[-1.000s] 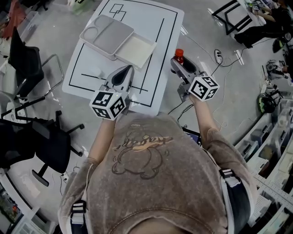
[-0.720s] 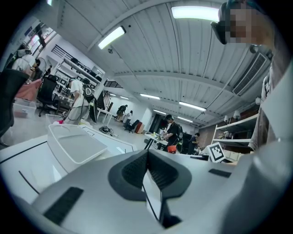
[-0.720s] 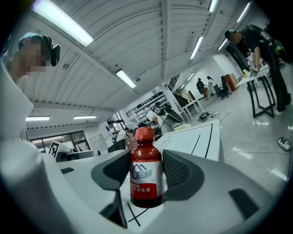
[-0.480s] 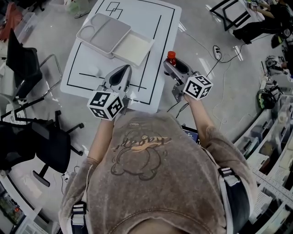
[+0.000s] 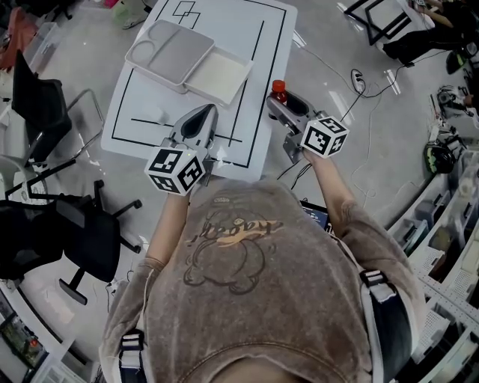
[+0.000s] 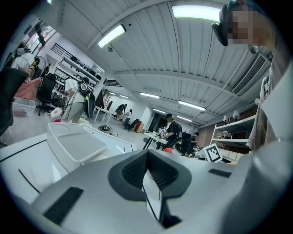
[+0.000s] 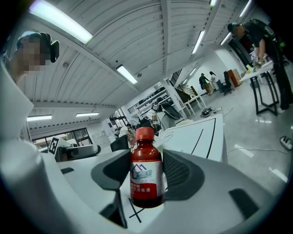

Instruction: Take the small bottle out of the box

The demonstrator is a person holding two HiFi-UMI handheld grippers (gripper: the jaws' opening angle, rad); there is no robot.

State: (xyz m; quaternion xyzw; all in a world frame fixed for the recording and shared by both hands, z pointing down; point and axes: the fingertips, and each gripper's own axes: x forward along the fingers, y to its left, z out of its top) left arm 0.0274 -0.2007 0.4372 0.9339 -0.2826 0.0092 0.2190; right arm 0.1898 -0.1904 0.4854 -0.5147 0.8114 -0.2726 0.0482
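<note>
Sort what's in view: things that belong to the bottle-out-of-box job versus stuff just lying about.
Job: small bottle; right gripper, jaws shut on it; open box.
Lying about: left gripper, jaws together, empty; office chair; floor cables.

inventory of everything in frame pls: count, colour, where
small bottle: 1, red, upright at the table's right edge
box: 1, open, pale tray, grey lid, far part of the table
table: 1, white with black lines, before the person
office chairs: 2, black, floor left of the table
cables: several, black, floor right of the table
other people: several, dark clothes, far across the room
left gripper: 1, grey, fingers shut, empty, over the table's near edge
right gripper: 1, grey, fingers shut on the small bottle
</note>
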